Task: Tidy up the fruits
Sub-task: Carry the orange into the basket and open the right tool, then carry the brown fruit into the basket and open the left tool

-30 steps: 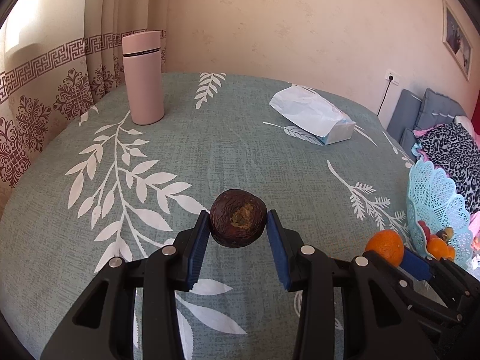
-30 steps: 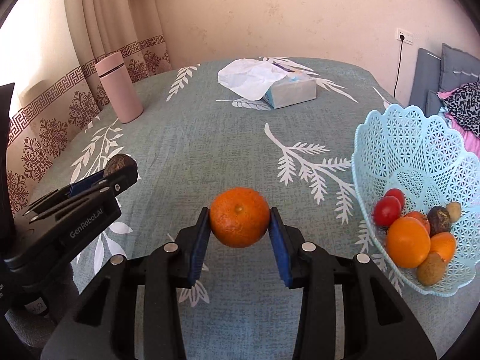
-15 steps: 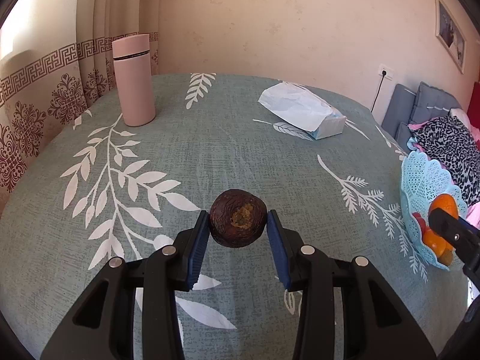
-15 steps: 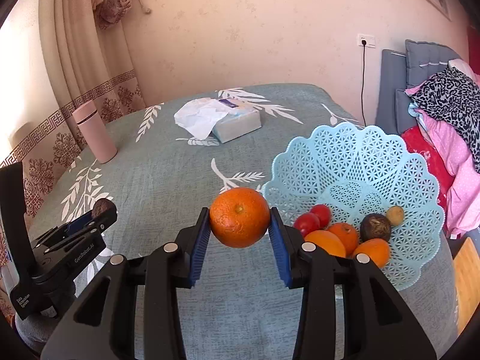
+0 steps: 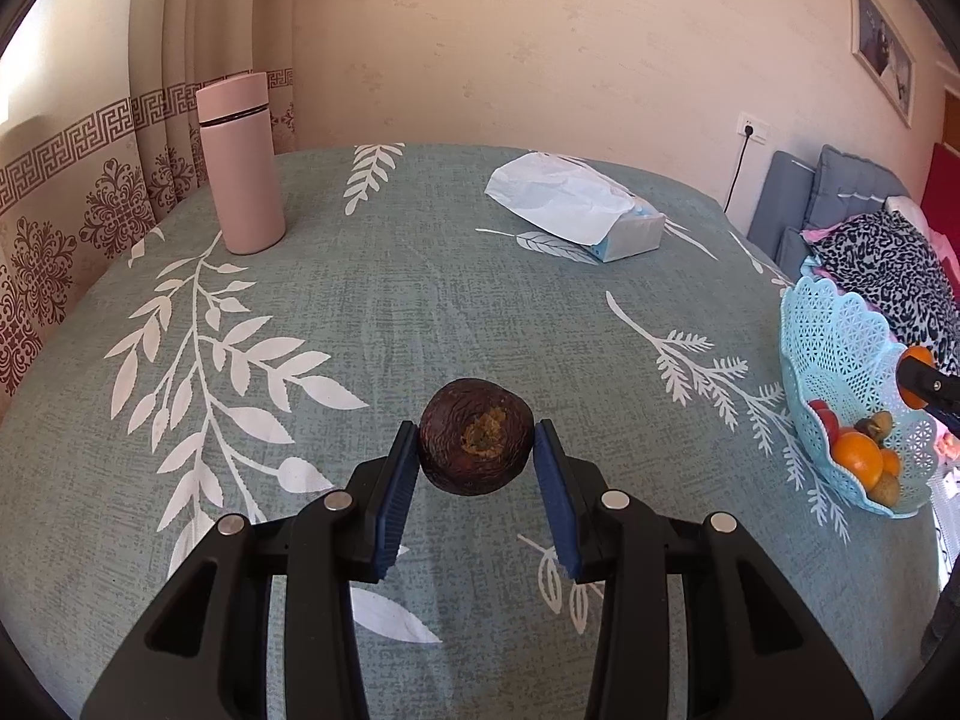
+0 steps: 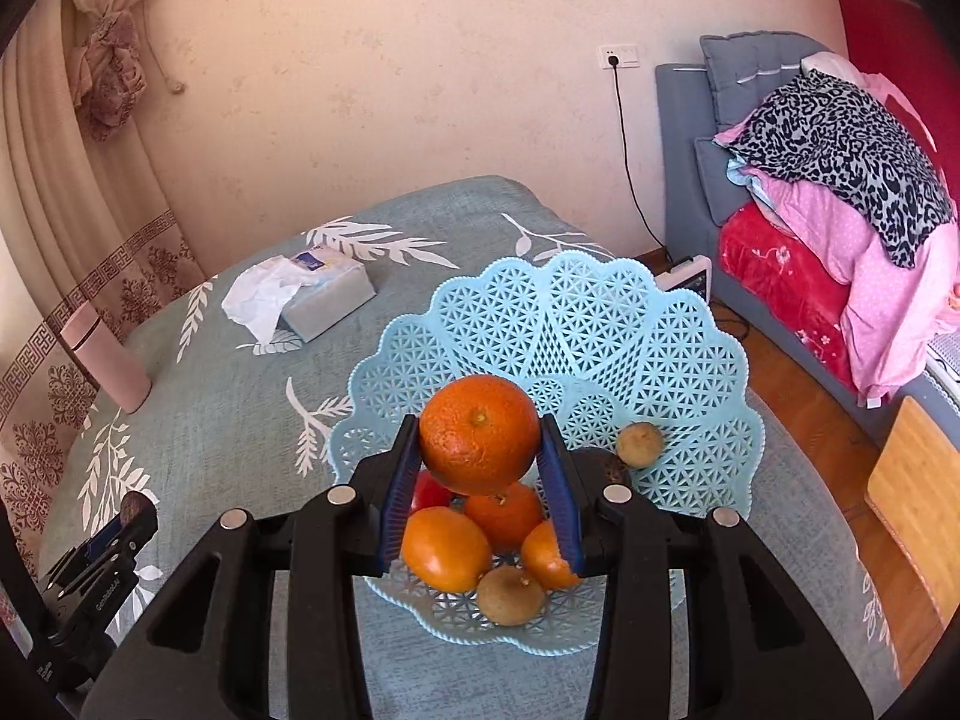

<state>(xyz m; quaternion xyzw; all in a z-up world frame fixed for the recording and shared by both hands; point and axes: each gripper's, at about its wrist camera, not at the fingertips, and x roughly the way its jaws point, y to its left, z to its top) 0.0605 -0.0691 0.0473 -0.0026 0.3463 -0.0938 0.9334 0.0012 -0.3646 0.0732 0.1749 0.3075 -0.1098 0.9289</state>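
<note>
My left gripper is shut on a dark brown wrinkled fruit, held above the teal leaf-print tablecloth. My right gripper is shut on an orange and hangs over the light blue lattice basket. Several oranges, a red fruit and small brown fruits lie in the basket under it. From the left wrist view the basket stands at the table's right edge, with the right gripper's tip and orange above it. The left gripper shows at the lower left of the right wrist view.
A pink flask stands at the table's far left by the curtain. A tissue box lies at the far middle. Beyond the table's right edge are a blue couch with piled clothes and a wooden floor.
The right gripper has carried the orange rightward from the table's middle to above the basket, rolling as it went. The left gripper has stayed in place with the brown fruit.
</note>
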